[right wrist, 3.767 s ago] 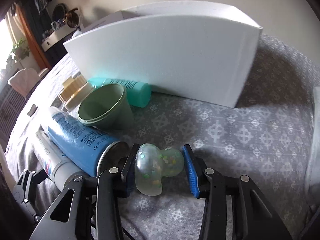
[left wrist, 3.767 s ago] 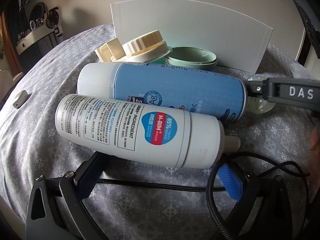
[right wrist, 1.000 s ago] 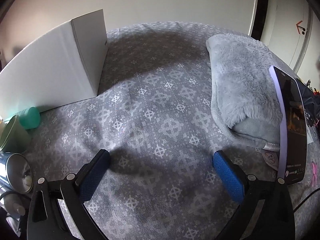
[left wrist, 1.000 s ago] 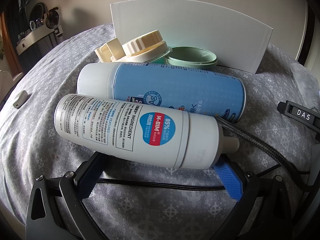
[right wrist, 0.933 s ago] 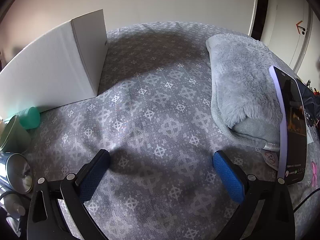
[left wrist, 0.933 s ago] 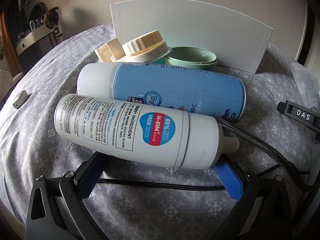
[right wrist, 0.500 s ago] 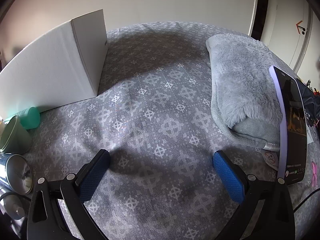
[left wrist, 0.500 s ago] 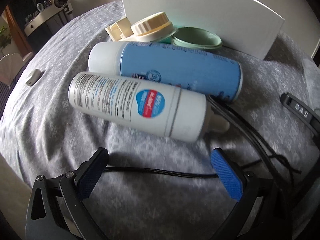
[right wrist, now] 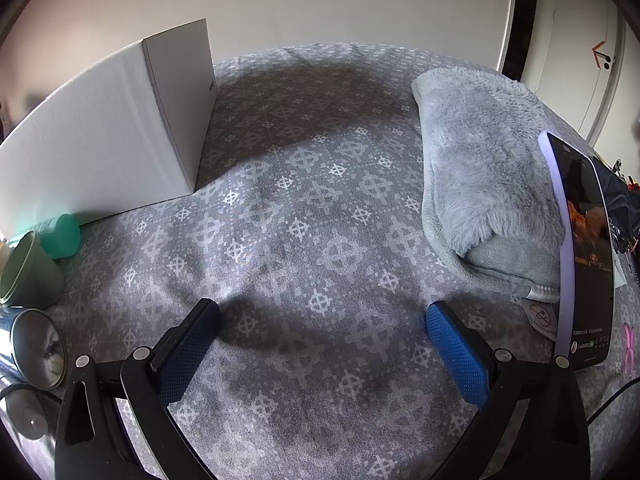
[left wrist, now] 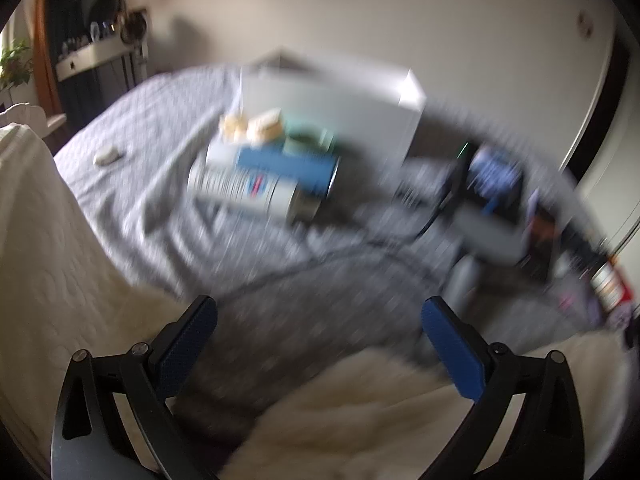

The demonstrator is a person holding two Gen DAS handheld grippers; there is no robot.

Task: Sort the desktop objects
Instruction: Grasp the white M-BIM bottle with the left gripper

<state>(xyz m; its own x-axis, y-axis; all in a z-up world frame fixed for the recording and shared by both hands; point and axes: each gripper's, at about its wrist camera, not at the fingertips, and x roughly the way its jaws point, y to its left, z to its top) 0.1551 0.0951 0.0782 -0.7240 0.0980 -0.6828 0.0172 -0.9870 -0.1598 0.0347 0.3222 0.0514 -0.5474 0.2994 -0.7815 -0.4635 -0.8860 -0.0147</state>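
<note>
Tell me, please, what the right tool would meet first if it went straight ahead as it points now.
The right tool stands open over bare grey patterned cloth. Straight ahead the way looks free; the white box stays left and the grey fleece right, though depth is unclear.

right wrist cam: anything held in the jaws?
No. The right gripper has its jaws spread wide, with only the patterned grey cloth visible between them.
</note>
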